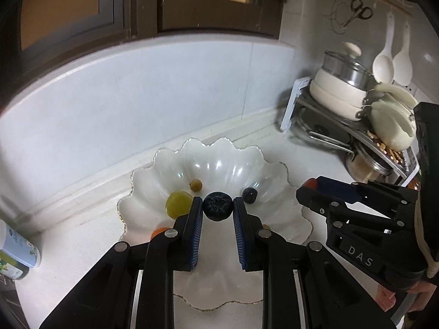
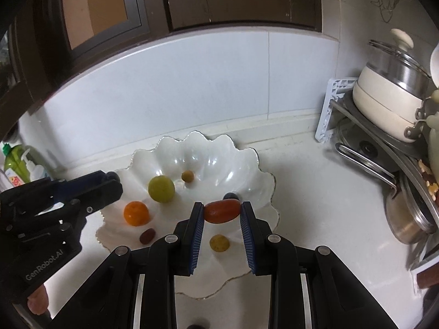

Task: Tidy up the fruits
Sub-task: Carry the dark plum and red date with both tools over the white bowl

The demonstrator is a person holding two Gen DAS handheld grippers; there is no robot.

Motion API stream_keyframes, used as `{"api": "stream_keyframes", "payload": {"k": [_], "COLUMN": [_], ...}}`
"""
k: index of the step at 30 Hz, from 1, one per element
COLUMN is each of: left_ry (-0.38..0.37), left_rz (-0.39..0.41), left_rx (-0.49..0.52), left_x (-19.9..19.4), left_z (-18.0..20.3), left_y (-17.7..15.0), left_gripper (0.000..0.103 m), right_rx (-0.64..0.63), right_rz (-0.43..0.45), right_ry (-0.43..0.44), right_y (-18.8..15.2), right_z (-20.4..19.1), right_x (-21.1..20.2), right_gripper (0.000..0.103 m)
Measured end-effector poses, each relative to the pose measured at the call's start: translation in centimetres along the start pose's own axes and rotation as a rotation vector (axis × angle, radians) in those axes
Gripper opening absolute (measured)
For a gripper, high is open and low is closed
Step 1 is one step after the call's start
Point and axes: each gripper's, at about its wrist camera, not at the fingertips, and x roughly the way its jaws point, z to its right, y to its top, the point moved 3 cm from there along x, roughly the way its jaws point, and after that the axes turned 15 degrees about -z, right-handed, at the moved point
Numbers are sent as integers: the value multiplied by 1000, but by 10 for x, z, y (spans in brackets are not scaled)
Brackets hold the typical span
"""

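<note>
My left gripper (image 1: pixel 217 205) is shut on a dark blueberry (image 1: pixel 217 209), held over the near edge of a white scalloped bowl (image 1: pixel 219 161). Inside the bowl lie a green grape (image 1: pixel 178 204), a small tan fruit (image 1: pixel 196 185) and a dark berry (image 1: pixel 249 195). My right gripper (image 2: pixel 222 210) is shut on an oblong red-orange tomato (image 2: pixel 221 213) above the flat scalloped plate (image 2: pixel 247 263) in front of the bowl (image 2: pixel 208 159). On the plate sit an orange (image 2: pixel 136 213), a dark red fruit (image 2: pixel 147 236) and a yellow fruit (image 2: pixel 219 243). Each gripper shows in the other's view: right gripper (image 1: pixel 307 187), left gripper (image 2: pixel 115 178).
A metal rack (image 2: pixel 384 148) with a lidded white pot (image 2: pixel 389 101) and pans fills the right corner. White spoons (image 1: pixel 384 63) and scissors (image 1: pixel 359 11) hang on the wall. A white bottle (image 1: pixel 16 249) lies at the left, and a green soap bottle (image 2: pixel 13 161) stands by the wall.
</note>
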Motion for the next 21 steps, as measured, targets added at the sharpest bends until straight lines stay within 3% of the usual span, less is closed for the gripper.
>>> {"api": "stream_keyframes", "payload": {"k": [13,21], "left_ry": [16,40], "left_rz": [-167,-253], "left_rx": [-49,-46], "left_x": [51,74], "left_z": [-19,-24], "left_y": [8,10], "left_gripper": [23,23], "right_rx": [-42,-17], "right_rz": [-129,-209], "right_ry": [-42,-18], "right_y": [18,23], "right_z": [-8,-6], "right_x": [35,57], "right_gripper": [29,29]}}
